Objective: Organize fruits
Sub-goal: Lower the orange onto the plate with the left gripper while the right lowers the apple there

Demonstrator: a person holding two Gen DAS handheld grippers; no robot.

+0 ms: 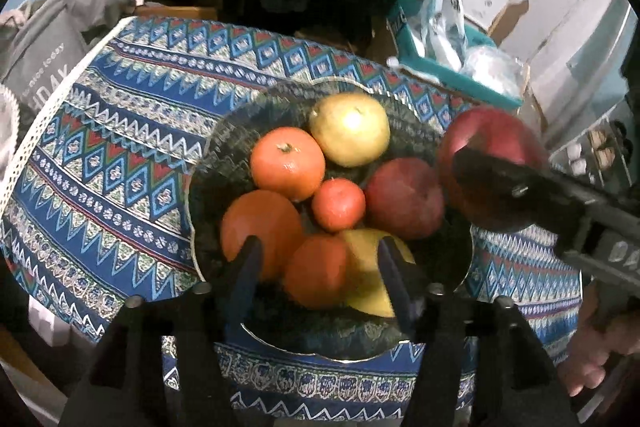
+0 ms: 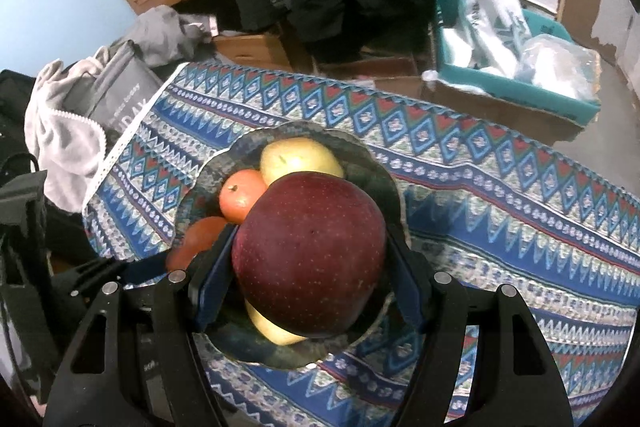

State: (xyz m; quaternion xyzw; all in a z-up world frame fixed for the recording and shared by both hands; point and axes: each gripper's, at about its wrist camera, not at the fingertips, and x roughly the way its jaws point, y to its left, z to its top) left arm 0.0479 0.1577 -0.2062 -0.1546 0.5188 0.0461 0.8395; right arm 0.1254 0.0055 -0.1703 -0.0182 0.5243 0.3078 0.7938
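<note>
A dark woven bowl (image 1: 224,147) on the patterned tablecloth holds several fruits: oranges (image 1: 287,163), a yellow-green apple (image 1: 349,129), a dark red apple (image 1: 404,199) and a yellow fruit (image 1: 366,279). My left gripper (image 1: 320,259) is open and empty, its fingers hovering over the near fruits. My right gripper (image 2: 310,263) is shut on a large red apple (image 2: 310,255) and holds it just above the bowl (image 2: 380,183). In the left wrist view that apple (image 1: 496,135) hangs over the bowl's right rim.
The blue patterned tablecloth (image 1: 120,147) covers the table. A teal box (image 1: 440,67) with plastic bags stands behind the table at the right. A grey bag (image 1: 44,55) and cloths lie off the left edge. Dark clothing hangs behind.
</note>
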